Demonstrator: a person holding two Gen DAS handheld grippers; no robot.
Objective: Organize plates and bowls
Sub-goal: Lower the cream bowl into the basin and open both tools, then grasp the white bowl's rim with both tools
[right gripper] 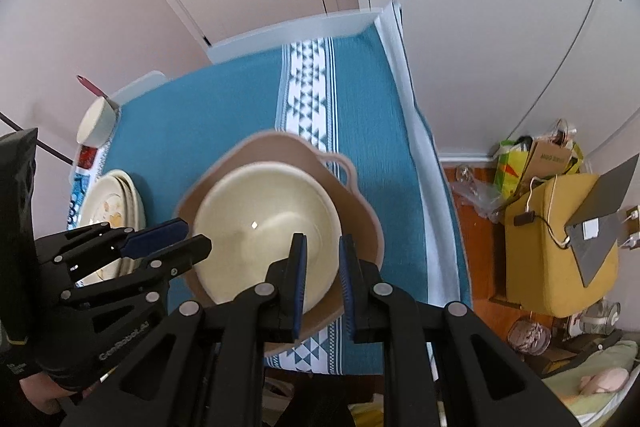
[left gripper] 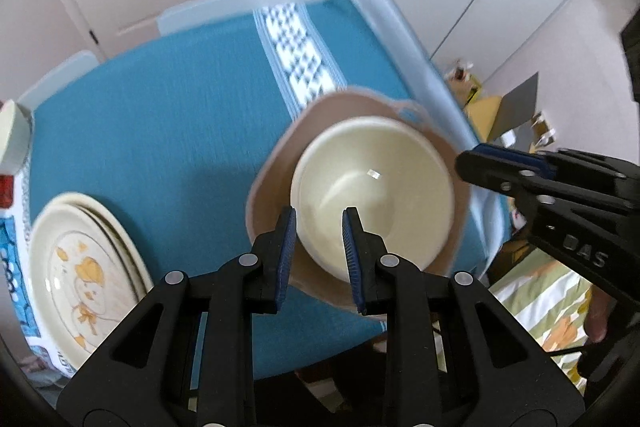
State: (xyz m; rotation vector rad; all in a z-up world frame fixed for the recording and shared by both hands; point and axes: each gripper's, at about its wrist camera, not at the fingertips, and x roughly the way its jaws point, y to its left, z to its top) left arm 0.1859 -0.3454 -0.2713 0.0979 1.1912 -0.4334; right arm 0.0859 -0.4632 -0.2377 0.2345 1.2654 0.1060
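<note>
- Where the teal cloth covers the bench [right gripper: 200, 115], a tan bowl [right gripper: 280, 147] sits over its white patterned stripe, mouth up, slightly blurred; its one visible loop handle [right gripper: 340, 167] points toward the bench's far right corner.
- Left of the tan bowl lies a stack of cream plates [left gripper: 80, 267], the top one painted in orange.
- Nested inside the tan bowl is a plain, glossy cream bowl [right gripper: 260, 227], round and mouth up.
- The left tongs [left gripper: 319, 217] are clenched on the cream bowl's left rim.
- The right tongs [right gripper: 322, 243] are clenched on its right rim.
- Far left of the tan bowl stands a small cream cup [right gripper: 96, 123].
</note>
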